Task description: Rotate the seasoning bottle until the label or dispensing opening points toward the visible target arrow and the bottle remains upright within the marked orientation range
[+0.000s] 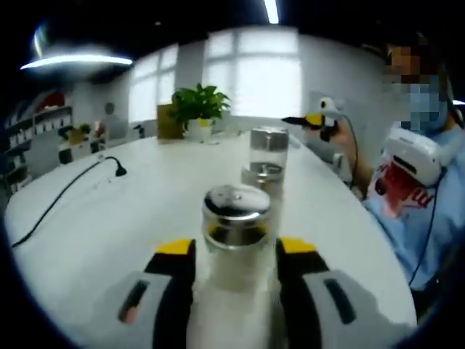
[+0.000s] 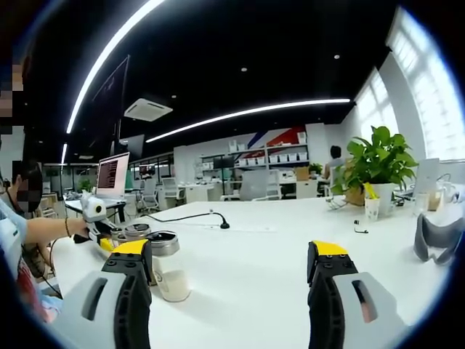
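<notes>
One seasoning bottle (image 1: 236, 240) between left tongs (image 1: 235, 254)

A potted plant (image 1: 197, 107) is standing at the far end of the white table (image 1: 109, 218), and a black cable (image 1: 65, 190) is lying across the table. Beside the table a person in a blue shirt (image 1: 421, 196) is sitting. In the right gripper view an open laptop (image 2: 112, 177) is glowing and a grey headset (image 2: 436, 238) is resting on the table.

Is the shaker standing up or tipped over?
Standing up: the glass seasoning bottle with the shiny metal cap rises straight between the left gripper jaws.
</notes>
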